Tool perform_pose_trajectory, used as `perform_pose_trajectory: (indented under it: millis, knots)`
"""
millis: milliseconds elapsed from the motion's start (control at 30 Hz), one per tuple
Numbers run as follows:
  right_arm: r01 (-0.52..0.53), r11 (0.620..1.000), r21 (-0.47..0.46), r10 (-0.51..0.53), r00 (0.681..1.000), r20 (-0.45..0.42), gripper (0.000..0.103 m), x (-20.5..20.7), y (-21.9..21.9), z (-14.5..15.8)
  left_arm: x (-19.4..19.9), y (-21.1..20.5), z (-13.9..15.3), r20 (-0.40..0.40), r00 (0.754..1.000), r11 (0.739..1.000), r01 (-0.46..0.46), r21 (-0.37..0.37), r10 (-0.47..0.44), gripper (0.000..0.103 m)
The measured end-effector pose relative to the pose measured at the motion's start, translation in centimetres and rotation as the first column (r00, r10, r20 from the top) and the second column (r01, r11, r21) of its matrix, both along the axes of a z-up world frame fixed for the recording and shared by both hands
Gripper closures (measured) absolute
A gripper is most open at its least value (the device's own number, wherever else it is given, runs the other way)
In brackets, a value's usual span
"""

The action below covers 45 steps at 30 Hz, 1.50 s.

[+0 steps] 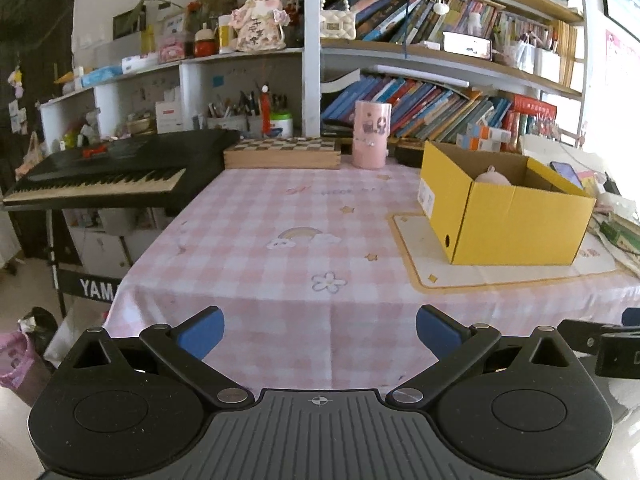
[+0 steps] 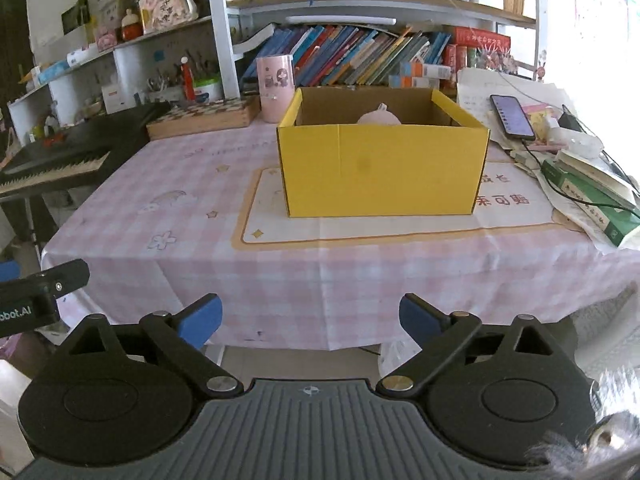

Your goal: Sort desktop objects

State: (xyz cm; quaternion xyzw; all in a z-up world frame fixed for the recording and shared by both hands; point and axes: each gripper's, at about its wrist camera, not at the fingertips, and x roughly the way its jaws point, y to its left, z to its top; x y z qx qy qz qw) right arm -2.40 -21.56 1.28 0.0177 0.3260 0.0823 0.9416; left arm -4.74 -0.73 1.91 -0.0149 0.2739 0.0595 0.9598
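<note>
- The table (image 2: 312,280), under a pink checked cloth, carried everything; its open middle stretch to the left of the yellow box held nothing loose to sort.
- The yellow box (image 2: 380,172) was the landmark: an open-topped cardboard carton standing on a cream printed mat (image 2: 360,228). By the look of it, it was light and fairly stiff, its thin walls likely to buckle if pinched hard; the top rim of a side wall seemed the safest place to take hold, should it need shifting.
- Left of the box and further back lay a wooden chessboard case (image 2: 200,118): probably heavy, rigid, and too broad for one pair of tongs.
- Right of the box sat a heap of papers and green books, with a phone (image 2: 512,116) on top trailing a cable. The phone looked smooth, slippery and breakable, best gripped across its narrow sides, minding the cable.
- Just behind the box's left rear corner stood a pink cylindrical holder (image 2: 276,88), upright; likely light and easily tipped, best gripped around its middle.
- Inside the box, only the top of a pale pink rounded thing (image 2: 378,118) showed; it looked soft, but what it was could not be told.
- The right gripper (image 2: 310,318) hung before the table's near edge, well short of the box, jaws spread wide and holding nothing.
- The left gripper (image 1: 320,334), beside it and further left of the box, likewise stood wide apart and empty.
</note>
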Motion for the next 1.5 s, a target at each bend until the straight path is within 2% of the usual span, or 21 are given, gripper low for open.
perform_pose_trajectory:
  millis: [300, 667, 1500]
  knots:
    - [-0.024, 1.000, -0.009, 0.024, 1.000, 0.016, 0.000, -1.7, 1.1, 0.1, -1.3, 0.1, -0.2, -0.002, 1.000, 1.000, 0.002, 0.023, -0.002, 0.000]
    - [-0.018, 1.000, 0.004, 0.018, 1.000, 0.011, 0.000, -2.1, 1.2, 0.1, -1.9, 0.0, -0.2, 0.001, 0.999, 0.998, 0.050, 0.025, -0.050, 0.000]
    - [-0.022, 1.000, 0.002, 0.022, 1.000, 0.009, 0.000, -2.6, 2.3, 0.1, -2.1, 0.4, 0.0, 0.016, 0.996, 0.996, 0.087, 0.022, -0.087, 0.000]
